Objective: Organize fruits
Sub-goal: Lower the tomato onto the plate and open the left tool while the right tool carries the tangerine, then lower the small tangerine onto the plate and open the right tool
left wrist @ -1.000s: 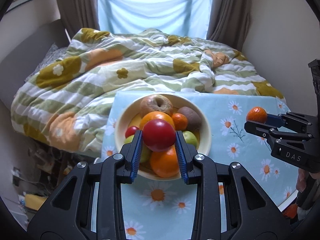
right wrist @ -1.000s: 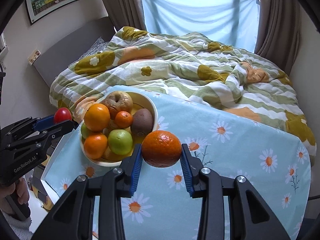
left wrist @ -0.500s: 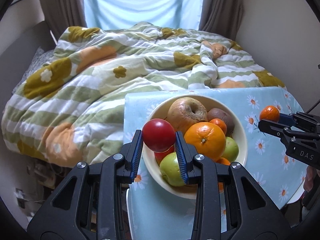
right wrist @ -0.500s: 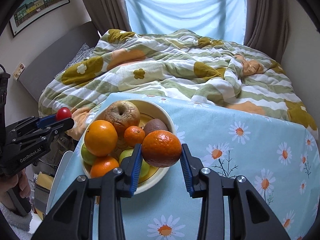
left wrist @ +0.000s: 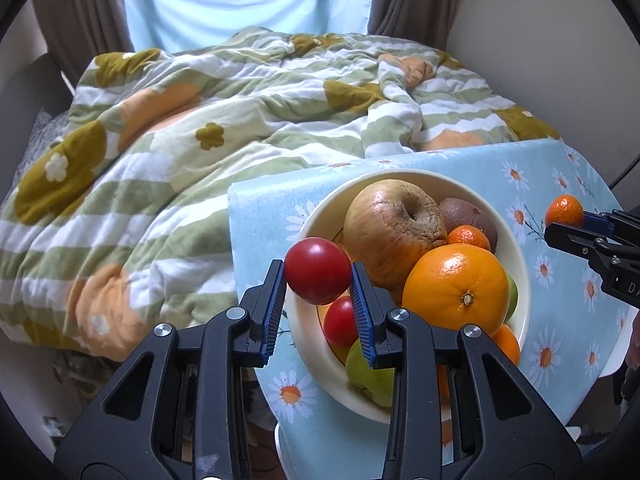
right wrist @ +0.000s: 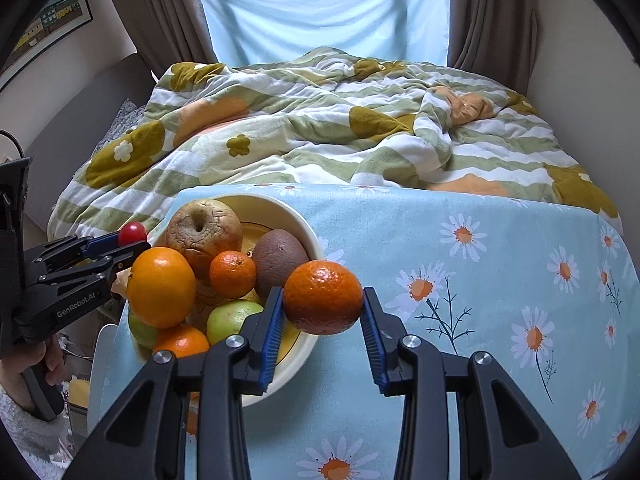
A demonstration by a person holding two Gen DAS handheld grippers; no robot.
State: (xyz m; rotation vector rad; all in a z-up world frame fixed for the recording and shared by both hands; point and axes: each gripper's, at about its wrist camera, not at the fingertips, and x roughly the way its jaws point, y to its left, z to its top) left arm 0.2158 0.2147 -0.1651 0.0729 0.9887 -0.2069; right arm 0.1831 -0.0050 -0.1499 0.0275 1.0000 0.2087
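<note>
- On my far left, the left gripper (left wrist: 318, 276) is clenched on a red tomato (left wrist: 317, 271), pinched between its blue pads (left wrist: 275, 308). In the right wrist view I see this gripper (right wrist: 132, 240) beside the bowl's left edge, held up off the table.
- Next comes the cream bowl (left wrist: 520, 276), standing on the daisy tablecloth (right wrist: 500, 280) near the table's left end.
- Inside the bowl I count a wrinkled apple (left wrist: 394, 230) at the back, a large orange (left wrist: 456, 286) in front of it, a small mandarin (left wrist: 469, 237) and a brown kiwi (left wrist: 466, 214) behind, a second red tomato (left wrist: 340, 320) low at the left, and a green apple (left wrist: 368, 372) at the front.
- Right of the fruit, my right gripper (right wrist: 323, 304) is grasping an orange (right wrist: 323, 297) between its pads, over the bowl's right rim in the right wrist view.
- From the left wrist view that gripper (left wrist: 560, 222) sits to the right of the bowl, above the cloth.
- Behind the table lies a bed with a flowered quilt (right wrist: 320, 128), and beyond it a blue curtain (right wrist: 320, 16).
</note>
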